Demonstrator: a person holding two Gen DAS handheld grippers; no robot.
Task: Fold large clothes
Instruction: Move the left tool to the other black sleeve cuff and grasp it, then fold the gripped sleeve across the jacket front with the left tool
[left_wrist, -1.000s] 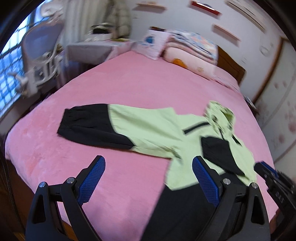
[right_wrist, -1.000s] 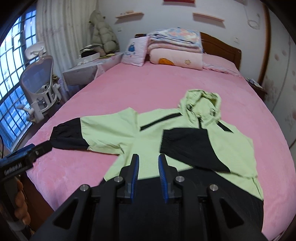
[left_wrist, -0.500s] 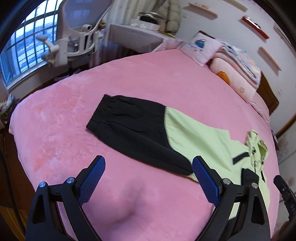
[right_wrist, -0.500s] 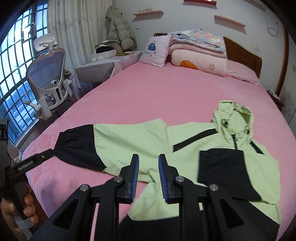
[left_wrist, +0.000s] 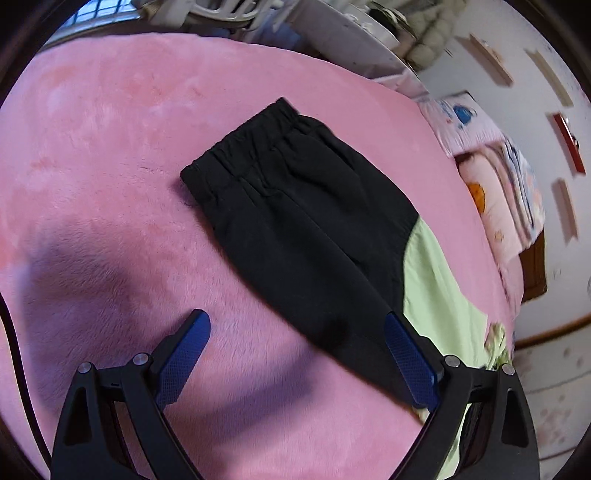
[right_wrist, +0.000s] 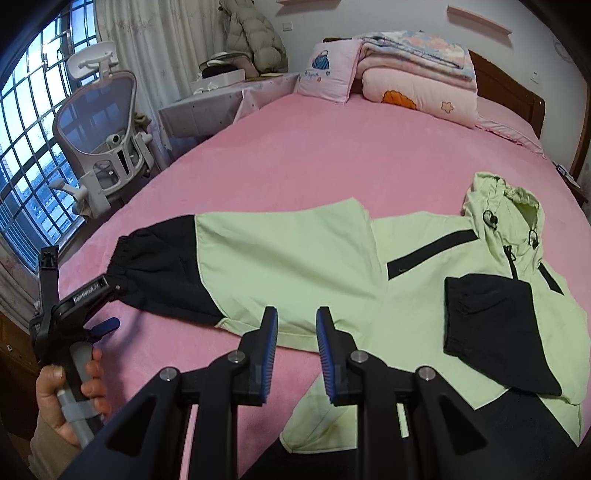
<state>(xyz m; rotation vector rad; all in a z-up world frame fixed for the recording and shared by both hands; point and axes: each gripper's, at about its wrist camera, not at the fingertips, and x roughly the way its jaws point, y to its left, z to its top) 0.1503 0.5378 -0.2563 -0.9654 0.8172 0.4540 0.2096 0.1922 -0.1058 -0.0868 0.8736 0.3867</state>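
Jacket (right_wrist: 332, 258) hem cut off by the bottom edge and by my right claw (right_wrist: 295, 350) in the right view; left view is blurred at its right, showing only the sleeve (left_wrist: 306, 236); jacket lies flat on the pink bed (right_wrist: 332, 147), hood (right_wrist: 506, 206) towards the pillows, body's long axis running from me to the headboard; one sleeve stretched out sideways, black cuff (right_wrist: 129, 258) towards the window; other sleeve folded over the chest; my left claw (left_wrist: 295, 354) spread wide over the outstretched sleeve, holding nothing; right claw narrowly apart, nothing between.
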